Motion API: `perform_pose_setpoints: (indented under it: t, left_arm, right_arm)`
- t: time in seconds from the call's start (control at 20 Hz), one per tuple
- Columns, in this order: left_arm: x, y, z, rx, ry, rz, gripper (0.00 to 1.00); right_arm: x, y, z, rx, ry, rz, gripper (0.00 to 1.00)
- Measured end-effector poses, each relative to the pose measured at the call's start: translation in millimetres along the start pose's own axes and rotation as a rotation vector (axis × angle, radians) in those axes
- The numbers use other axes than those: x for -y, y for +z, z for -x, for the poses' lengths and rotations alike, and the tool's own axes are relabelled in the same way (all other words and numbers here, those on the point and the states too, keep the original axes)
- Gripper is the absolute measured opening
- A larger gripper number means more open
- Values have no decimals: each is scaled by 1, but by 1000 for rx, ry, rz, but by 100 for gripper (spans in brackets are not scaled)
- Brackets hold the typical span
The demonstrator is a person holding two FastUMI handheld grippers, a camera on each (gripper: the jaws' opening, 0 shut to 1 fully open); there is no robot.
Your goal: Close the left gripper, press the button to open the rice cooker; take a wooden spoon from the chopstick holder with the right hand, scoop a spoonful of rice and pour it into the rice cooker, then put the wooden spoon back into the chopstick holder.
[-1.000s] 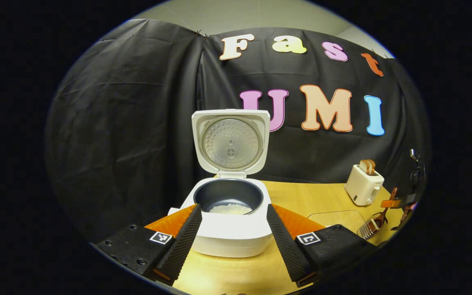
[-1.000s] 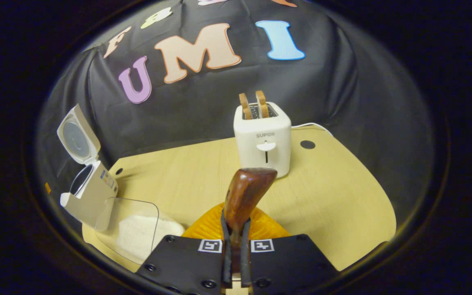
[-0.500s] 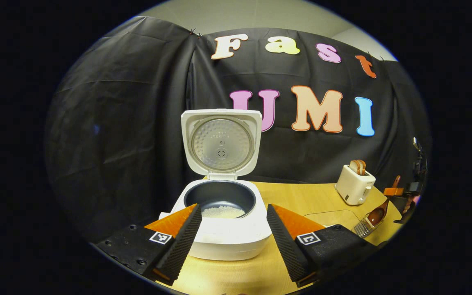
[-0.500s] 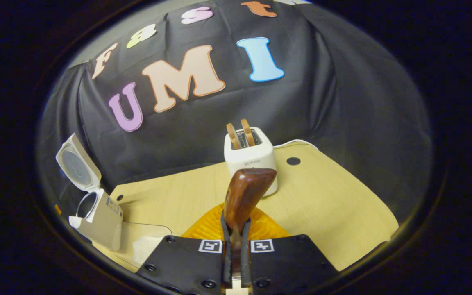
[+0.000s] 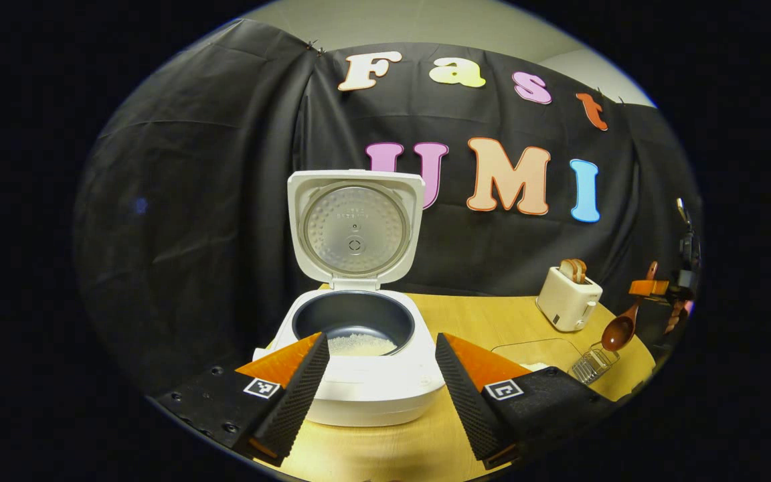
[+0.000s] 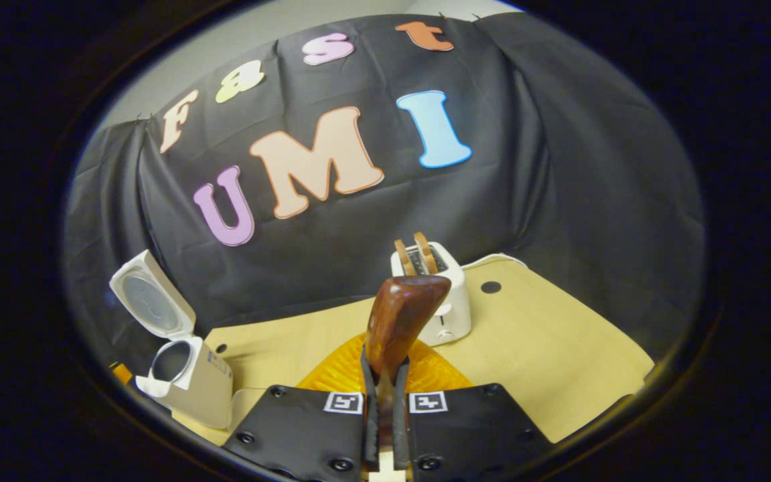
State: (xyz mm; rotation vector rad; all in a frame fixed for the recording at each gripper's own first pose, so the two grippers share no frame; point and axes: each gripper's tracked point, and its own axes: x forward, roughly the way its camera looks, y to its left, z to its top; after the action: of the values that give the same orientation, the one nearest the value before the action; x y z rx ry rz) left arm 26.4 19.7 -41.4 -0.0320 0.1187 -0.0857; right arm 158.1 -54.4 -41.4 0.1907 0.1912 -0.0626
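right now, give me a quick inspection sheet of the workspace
surface: wooden table, bare at the right
job's things: rice cooker lid up, rice inside; wooden spoon gripped; wire holder on table
clutter: toaster with bread; clear rice container
grippers: left hand-held gripper open before cooker; right hand-held gripper shut on spoon handle
cables: white cord behind toaster
surroundings: black cloth wall

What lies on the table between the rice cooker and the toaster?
In the left gripper view, bare table runs from the rice cooker to the toaster; a clear container sits nearer the camera.
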Motion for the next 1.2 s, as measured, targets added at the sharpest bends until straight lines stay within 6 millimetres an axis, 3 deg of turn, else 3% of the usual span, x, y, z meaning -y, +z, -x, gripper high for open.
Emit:
perform_pose_setpoints:
  t: [0.25, 0.7, 1.2]
  left_arm:
    - [-15, -9, 3, -14, -7, -13, 95]
    - [-42, -11, 9, -23, 14, -1, 94]
    - [-42, -14, -3, -42, -26, -24, 94]
  right_arm:
    - [-59, -18, 3, -23, 84, 20, 11]
    - [-145, -97, -15, -109, 164, 213, 12]
    - [-153, -158, -34, -139, 69, 455, 11]
